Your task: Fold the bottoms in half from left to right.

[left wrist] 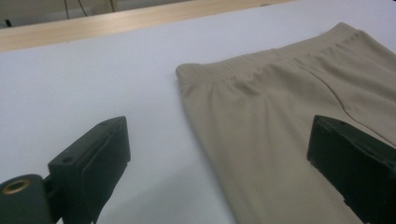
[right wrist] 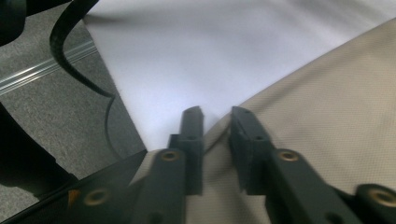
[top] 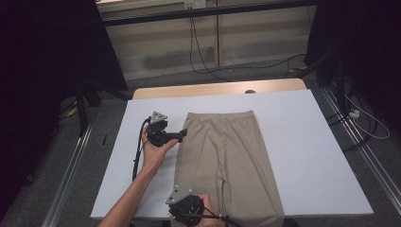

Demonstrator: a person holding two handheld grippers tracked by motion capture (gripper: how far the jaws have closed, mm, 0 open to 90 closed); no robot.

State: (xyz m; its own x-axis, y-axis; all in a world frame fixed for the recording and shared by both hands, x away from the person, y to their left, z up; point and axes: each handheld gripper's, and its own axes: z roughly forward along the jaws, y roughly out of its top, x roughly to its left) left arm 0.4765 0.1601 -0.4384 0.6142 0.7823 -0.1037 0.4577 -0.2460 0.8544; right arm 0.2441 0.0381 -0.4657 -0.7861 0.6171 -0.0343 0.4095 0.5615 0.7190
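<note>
Beige trousers [top: 227, 156] lie flat on the white table top [top: 302, 142], waistband at the far end and legs toward the near edge. My left gripper [top: 182, 135] is held level at the waistband's left side. In the left gripper view its jaws stand wide open [left wrist: 217, 126], one over bare table and one over the trousers [left wrist: 280, 116], not touching the cloth. My right gripper [top: 184, 203] sits at the near edge by the left leg. Its jaws [right wrist: 216, 116] are nearly together, with the raised side edge of the trousers [right wrist: 327, 93] pinched between them.
A wooden strip [top: 217, 89] runs along the table's far edge. Grey carpet with metal rails [top: 71, 165] flanks the table, and cables [top: 198, 56] trail on the floor behind it. In the right gripper view the table's near left corner [right wrist: 140, 135] lies just left of the jaws.
</note>
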